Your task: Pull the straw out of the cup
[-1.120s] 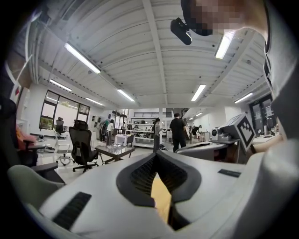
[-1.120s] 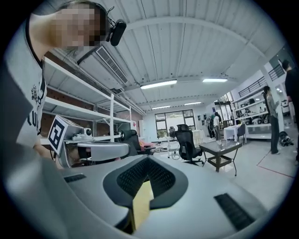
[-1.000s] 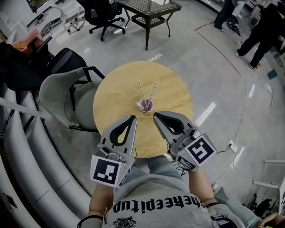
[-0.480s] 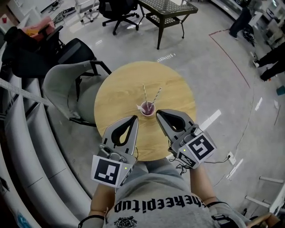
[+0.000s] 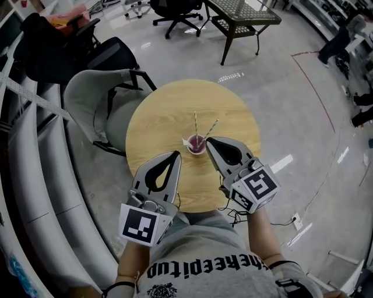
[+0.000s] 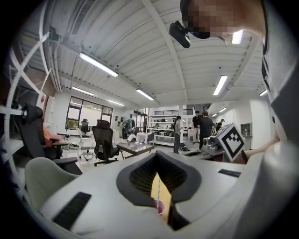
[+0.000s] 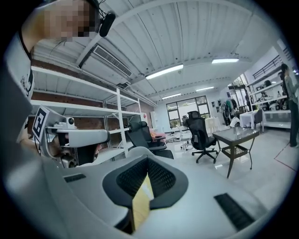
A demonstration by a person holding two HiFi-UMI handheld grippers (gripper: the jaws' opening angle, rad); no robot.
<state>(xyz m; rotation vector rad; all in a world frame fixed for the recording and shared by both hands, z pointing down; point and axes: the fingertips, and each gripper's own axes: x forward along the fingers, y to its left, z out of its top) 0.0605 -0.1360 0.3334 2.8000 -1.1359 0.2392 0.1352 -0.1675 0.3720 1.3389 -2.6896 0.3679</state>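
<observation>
A small pink cup (image 5: 196,144) stands near the middle of the round wooden table (image 5: 163,116). Two striped straws (image 5: 196,125) stick up out of it and lean apart. My right gripper (image 5: 208,140) has its tips right beside the cup's right rim; its jaws have just been opening, stand slightly apart, and hold nothing. In the right gripper view (image 7: 146,164) only a sliver of table shows between them. My left gripper (image 5: 173,155) hangs shut, short of the cup on its left. The left gripper view (image 6: 158,161) shows the cup (image 6: 161,207) and one straw (image 6: 158,189) through the slit.
A grey armchair (image 5: 87,105) stands against the table's left side. Beyond the table are a black metal side table (image 5: 242,17) and a black office chair (image 5: 175,9). Curved rails run along the left. People stand at the far right.
My right gripper has moved forward and a little down, up to the cup's right side. The left gripper has stayed where it was. The head camera has swung, shifting the room.
</observation>
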